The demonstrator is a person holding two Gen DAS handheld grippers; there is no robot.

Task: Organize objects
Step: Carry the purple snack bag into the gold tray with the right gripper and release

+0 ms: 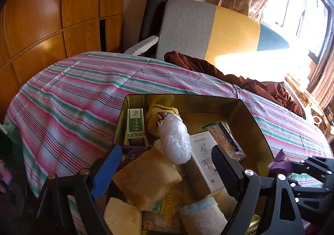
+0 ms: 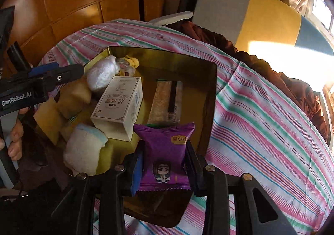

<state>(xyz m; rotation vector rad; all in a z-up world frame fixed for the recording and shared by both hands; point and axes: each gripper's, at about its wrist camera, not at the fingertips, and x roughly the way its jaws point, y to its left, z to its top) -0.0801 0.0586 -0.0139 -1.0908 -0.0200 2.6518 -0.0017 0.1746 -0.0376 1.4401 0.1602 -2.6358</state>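
An open gold tin box [image 1: 187,97] sits on the striped bed and holds several things: a white carton [image 1: 205,157], a white plastic-wrapped bundle [image 1: 175,139], a green carton [image 1: 135,124], a tan sponge block [image 1: 146,176] and a rolled white-and-blue cloth [image 1: 200,214]. My left gripper [image 1: 167,164] hangs open above the sponge block and the bundle, with its pads clear of both. My right gripper [image 2: 165,157] is shut on a purple snack packet [image 2: 165,151], held upright above the near rim of the tin box [image 2: 162,50]. That packet [image 1: 280,164] also shows at the right of the left wrist view.
A pink, green and white striped bedspread [image 1: 73,93] surrounds the box. A brown garment [image 1: 250,82] lies behind it, in front of a grey-and-yellow cushion [image 1: 208,30]. Wooden cabinet doors [image 1: 52,16] stand at the left and a bright window [image 1: 302,5] at the right. A person's hand [image 2: 14,141] holds the left gripper.
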